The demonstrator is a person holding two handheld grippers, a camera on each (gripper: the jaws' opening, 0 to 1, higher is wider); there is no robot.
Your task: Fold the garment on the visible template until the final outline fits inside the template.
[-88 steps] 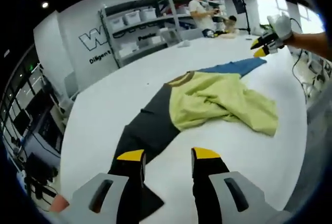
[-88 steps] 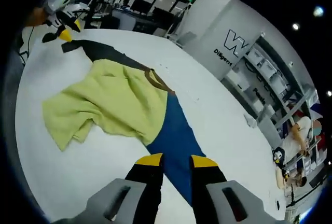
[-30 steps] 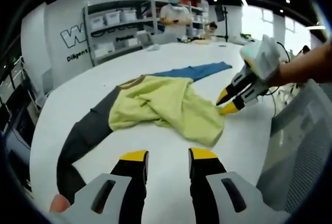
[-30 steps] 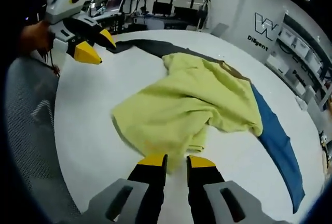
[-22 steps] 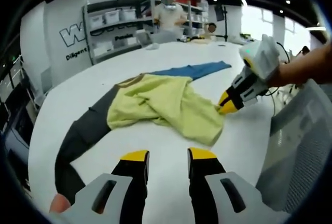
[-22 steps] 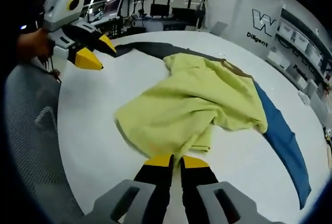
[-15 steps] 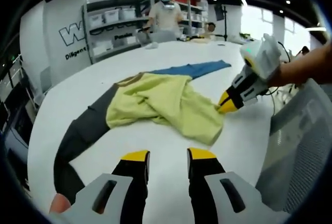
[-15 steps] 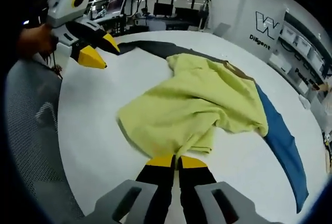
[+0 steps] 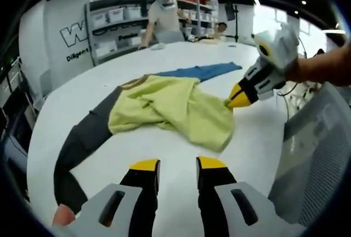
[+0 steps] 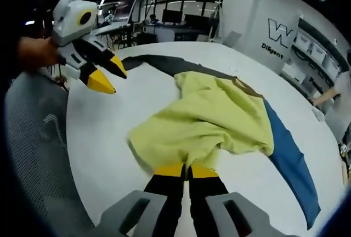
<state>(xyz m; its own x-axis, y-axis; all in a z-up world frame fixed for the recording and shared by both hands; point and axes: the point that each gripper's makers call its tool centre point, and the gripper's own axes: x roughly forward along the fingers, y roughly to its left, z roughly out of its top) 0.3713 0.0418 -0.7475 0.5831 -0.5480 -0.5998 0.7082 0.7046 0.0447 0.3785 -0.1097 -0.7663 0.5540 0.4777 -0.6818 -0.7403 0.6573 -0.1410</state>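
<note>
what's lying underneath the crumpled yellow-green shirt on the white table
A dark grey sleeve and a blue sleeve stick out from under the yellow-green shirt; whatever joins them is covered. The right claw pinches the shirt's edge.

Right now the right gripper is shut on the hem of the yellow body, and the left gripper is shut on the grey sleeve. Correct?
Not quite. The right gripper is shut on the yellow body, but the left gripper is open and hangs over bare table, clear of the grey sleeve. The left gripper view shows it.

Right hand-held gripper (image 10: 185,170) has its jaws pinched together, while left hand-held gripper (image 9: 171,164) hovers with jaws apart
</note>
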